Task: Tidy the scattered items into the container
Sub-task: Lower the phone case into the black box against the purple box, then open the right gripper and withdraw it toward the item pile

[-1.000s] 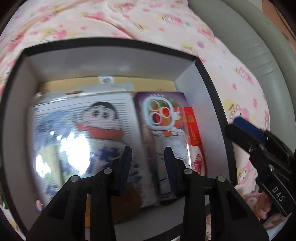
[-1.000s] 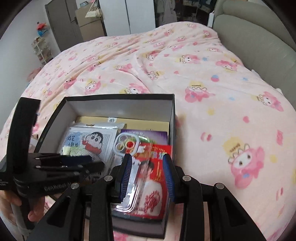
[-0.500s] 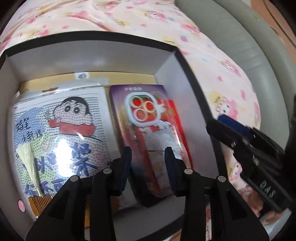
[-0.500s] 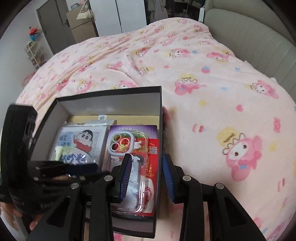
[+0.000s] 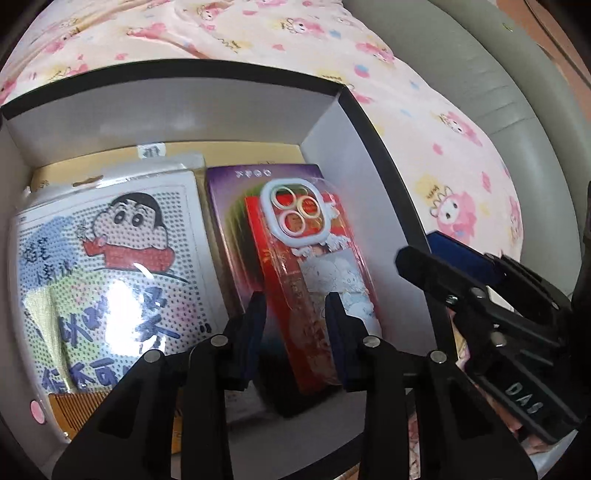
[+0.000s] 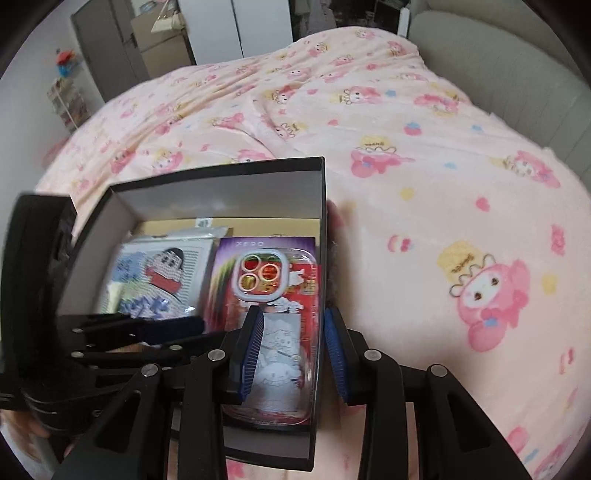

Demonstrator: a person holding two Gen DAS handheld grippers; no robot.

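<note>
A black box with grey inner walls sits on the bed; it also shows in the right wrist view. Inside lie a cartoon-boy packet, a purple box and a clear phone case over a red card. My left gripper is open and empty above the phone case. My right gripper is open and empty, straddling the box's right wall above the phone case. Each gripper shows in the other's view.
A pink cartoon-print blanket covers the bed around the box. A grey padded headboard runs along the right. Wardrobes and a shelf stand at the far wall. A yellow comb lies at the box's near-left corner.
Both grippers have shifted right relative to the box, so the box sits further left in both views. The left gripper has moved over the phone case. The contents have not moved.
</note>
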